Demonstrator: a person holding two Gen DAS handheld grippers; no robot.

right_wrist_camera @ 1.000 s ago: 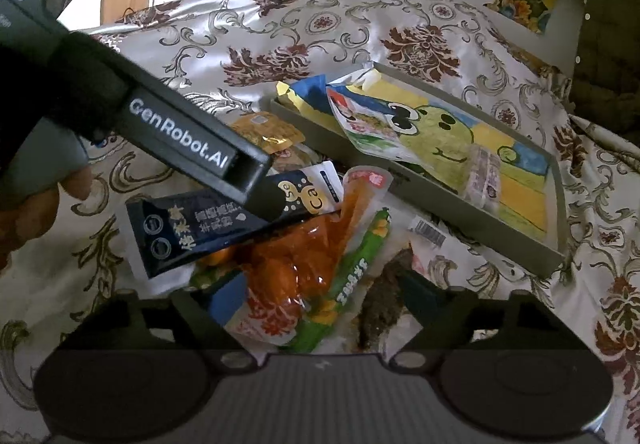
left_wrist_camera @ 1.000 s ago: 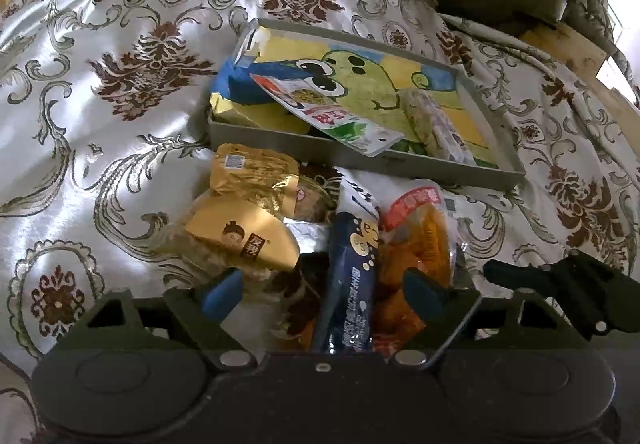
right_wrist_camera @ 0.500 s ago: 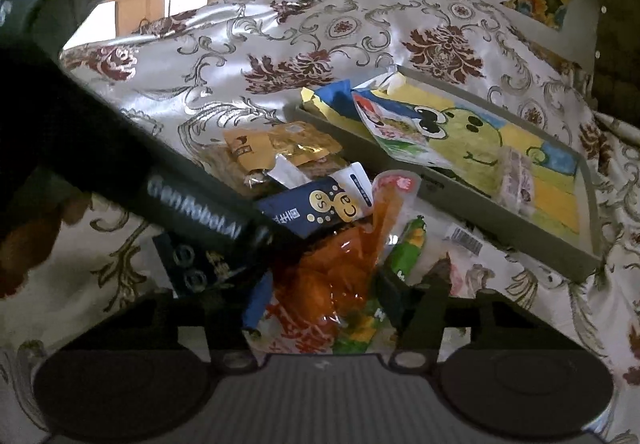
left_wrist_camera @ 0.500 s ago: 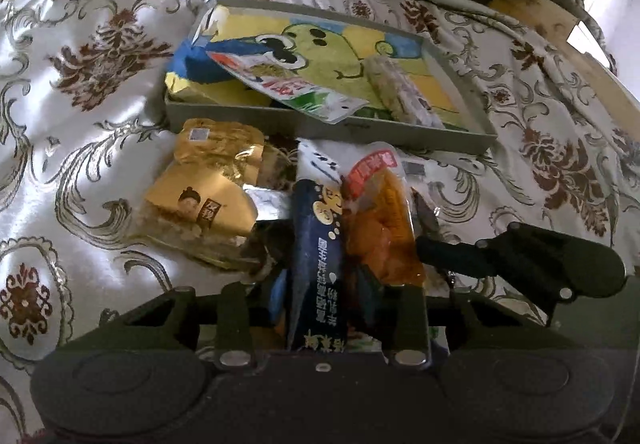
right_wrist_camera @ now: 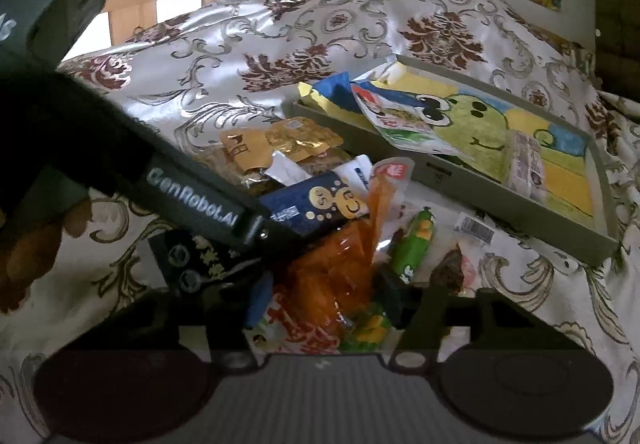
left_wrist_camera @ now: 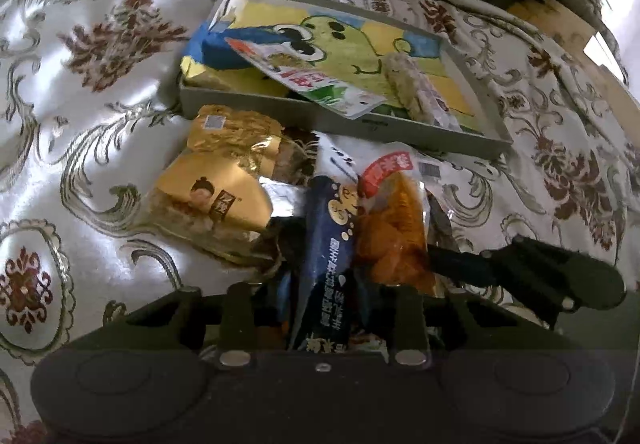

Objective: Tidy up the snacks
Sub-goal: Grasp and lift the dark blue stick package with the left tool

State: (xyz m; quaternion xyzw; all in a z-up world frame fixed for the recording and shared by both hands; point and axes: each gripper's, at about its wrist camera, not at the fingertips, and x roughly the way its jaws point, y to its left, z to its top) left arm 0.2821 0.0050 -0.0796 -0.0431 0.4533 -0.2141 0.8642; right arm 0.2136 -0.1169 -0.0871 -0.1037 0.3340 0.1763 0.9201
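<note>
While two claws close, two snacks in tray [left_wrist_camera: 472, 140]

Tray [left_wrist_camera: 340, 122] is lying on cloth-covered desk [left_wrist_camera: 80, 92], beyond snack pile. In tray: flat pouch [left_wrist_camera: 308, 78] toward your left, wrapped bar [left_wrist_camera: 416, 92] toward your right. Before tray's near wall, two foil packs [left_wrist_camera: 224, 180] are sitting at pile's left, overlapping. Right of them, long packet [left_wrist_camera: 328, 244] is lying beside clear bag [left_wrist_camera: 394, 228], touching. In right wrist view, corn-print pack [right_wrist_camera: 412, 244] is lying right of clear bag [right_wrist_camera: 340, 264], barcode wrapper [right_wrist_camera: 474, 228] further right, near tray [right_wrist_camera: 520, 220].
</note>
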